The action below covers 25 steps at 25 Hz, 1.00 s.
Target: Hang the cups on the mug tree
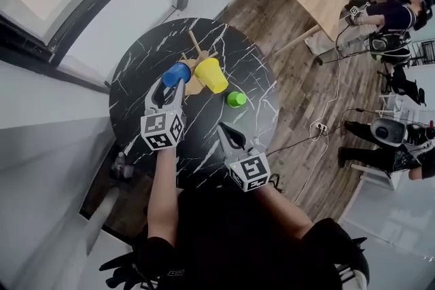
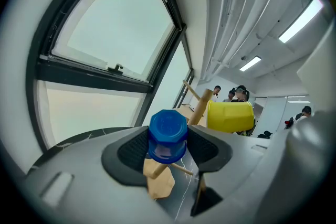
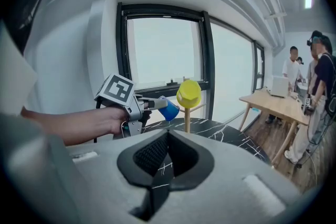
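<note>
Left claw [image 1: 170, 86] grips blue cup [image 2: 167, 134], mouth tilted twd mug tree [image 2: 200, 107].

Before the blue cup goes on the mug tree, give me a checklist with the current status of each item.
1. Grip: left gripper clamps blue cup, ok.
2. Room on mug tree: upper peg bare, ok.
3. Cup mouth lined up with that peg: cannot tell.
4. Hung: yellow cup on the tree, ok.
5. Clearance: right gripper shut, empty, short of the tree, ok.
6. Remaining: green cup sits on the table, not ok.
</note>
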### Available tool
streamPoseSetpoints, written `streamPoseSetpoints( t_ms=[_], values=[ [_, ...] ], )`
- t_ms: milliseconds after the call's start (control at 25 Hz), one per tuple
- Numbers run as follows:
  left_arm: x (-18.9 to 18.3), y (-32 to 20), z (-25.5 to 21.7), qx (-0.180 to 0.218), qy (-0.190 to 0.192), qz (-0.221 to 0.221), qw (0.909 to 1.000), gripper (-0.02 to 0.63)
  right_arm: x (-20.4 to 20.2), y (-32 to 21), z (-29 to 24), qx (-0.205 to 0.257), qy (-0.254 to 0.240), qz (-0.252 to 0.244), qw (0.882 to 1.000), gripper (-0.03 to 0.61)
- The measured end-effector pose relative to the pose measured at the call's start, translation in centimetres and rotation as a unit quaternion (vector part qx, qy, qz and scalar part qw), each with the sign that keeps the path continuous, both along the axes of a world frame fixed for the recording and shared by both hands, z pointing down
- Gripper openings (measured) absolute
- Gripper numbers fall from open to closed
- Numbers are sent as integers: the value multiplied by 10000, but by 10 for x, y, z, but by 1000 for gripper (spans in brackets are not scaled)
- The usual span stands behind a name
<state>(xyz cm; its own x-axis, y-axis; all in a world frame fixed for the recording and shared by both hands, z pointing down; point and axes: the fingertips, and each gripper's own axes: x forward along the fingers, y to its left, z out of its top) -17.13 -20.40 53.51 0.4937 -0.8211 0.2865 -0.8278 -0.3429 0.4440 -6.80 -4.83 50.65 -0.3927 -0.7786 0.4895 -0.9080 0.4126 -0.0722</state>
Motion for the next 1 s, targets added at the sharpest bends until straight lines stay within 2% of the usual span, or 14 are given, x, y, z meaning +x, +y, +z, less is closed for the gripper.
streamPoseSetpoints(
  t_ms=[440,920,1000],
  values=[
    [14,-4,14,-207,77,91,9997,232,11,0,7,-85,-37,67,9999,0],
    [13,-7,16,-183,110,35,9998,232,21,5,8,-112,-45,167,9998,0],
    [14,-7,19,-212,135,82,9997,272,22,6,8,-109,-40,162,9998,0]
  ],
)
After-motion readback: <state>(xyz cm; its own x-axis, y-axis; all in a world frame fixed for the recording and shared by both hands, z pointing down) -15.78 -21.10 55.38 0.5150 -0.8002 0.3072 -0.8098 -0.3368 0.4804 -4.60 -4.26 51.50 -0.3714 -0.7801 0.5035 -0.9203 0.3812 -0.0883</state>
